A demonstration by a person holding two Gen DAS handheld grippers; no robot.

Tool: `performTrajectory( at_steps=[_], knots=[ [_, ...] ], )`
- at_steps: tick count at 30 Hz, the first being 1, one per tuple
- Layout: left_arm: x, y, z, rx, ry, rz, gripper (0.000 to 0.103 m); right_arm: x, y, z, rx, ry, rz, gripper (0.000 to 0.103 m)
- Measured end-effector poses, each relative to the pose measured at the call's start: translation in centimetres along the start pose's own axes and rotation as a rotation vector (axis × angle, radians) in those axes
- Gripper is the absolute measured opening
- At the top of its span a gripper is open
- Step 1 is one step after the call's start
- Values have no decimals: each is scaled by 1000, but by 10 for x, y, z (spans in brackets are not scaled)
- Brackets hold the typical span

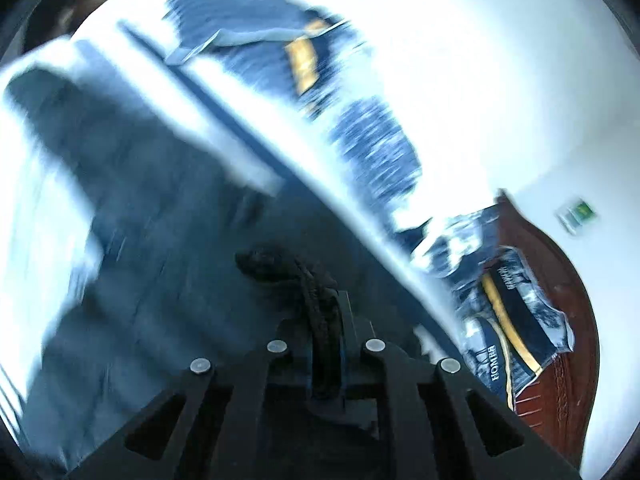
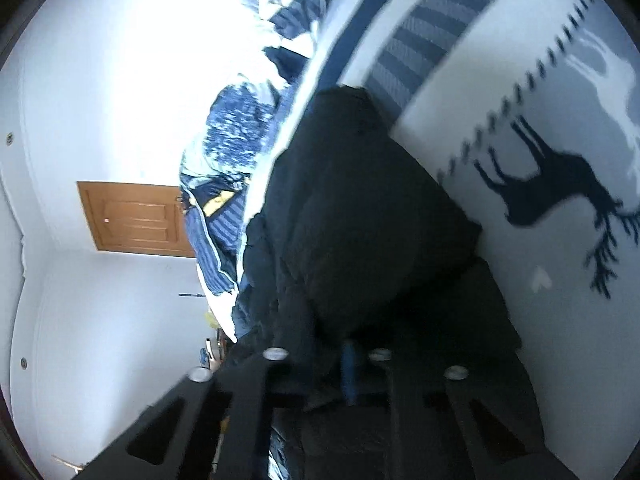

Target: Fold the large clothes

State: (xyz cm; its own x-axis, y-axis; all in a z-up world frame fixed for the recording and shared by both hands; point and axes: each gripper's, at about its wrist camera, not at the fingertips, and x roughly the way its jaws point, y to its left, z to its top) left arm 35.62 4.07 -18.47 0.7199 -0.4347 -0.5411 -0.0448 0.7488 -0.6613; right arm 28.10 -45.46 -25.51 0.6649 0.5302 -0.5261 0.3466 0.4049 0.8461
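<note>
Left gripper (image 1: 326, 344) jaws clamped on dark garment (image 1: 168, 248) and its black cord (image 1: 308, 280) — right gripper (image 2: 352, 364) jaws grip the same fabric, bed (image 2: 520, 92) beyond.

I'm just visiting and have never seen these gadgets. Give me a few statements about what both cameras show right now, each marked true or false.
1. The left gripper is shut on a dark garment. True.
2. The right gripper hangs open over bare bedding. False: its fingers are closed into the dark garment.
3. The bedspread beside the garment carries a dark deer silhouette. True.
4. The door in the right wrist view is painted white. False: it is brown wood, set in a white wall.
5. A blue patterned quilt with a yellow stripe lies bunched further up the bed. True.
</note>
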Motion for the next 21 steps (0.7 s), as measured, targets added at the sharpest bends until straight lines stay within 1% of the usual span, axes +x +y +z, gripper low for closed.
performTrajectory(
  at_steps=[1,3,4,5,6,7,8,9,10,11,12,13,14,15,16,17,18,19,21],
  knots=[
    [3,-6,10,58,-18,-8,9,1,7,0,-28,-2,12,4],
    [17,-19,26,203,-40,-26,9,3,19,-4,-79,-27,-18,3],
    [22,-17,34,245,-47,-20,9,6,23,-5,-99,-33,-23,3],
    [37,-17,38,319,-49,19,10,12,25,-7,-110,-32,-29,3],
    [53,-9,42,357,-32,69,10,22,19,-10,-104,-10,-40,3],
    [64,7,39,363,-12,117,14,32,15,-12,-92,15,-47,3],
    [85,30,36,346,40,205,14,44,11,-16,-92,34,-63,3],
    [94,49,34,326,86,254,18,49,5,-14,-99,48,-86,3],
    [104,68,31,300,136,311,26,56,2,-16,-101,64,-108,7],
    [110,88,26,268,180,372,34,60,-3,-16,-96,76,-114,7],
    [109,109,23,221,203,416,39,60,-10,-17,-85,84,-105,7],
    [101,126,19,158,195,416,50,60,-14,-17,-69,94,-87,13],
    [95,134,16,117,184,406,61,56,-16,-19,-52,100,-73,30],
    [78,143,11,51,164,390,65,53,-15,-18,-51,94,-66,44],
    [68,144,9,24,154,379,70,43,-11,-21,-64,62,-50,72],
    [55,143,2,1,140,359,72,34,-5,-23,-87,31,-47,82],
    [41,140,-6,-25,118,330,74,30,2,-24,-112,19,-57,82],
    [35,136,-11,-38,112,319,75,25,9,-26,-142,9,-66,82],
    [37,127,-23,-69,141,257,75,19,16,-27,-163,-26,-72,82]
  ],
)
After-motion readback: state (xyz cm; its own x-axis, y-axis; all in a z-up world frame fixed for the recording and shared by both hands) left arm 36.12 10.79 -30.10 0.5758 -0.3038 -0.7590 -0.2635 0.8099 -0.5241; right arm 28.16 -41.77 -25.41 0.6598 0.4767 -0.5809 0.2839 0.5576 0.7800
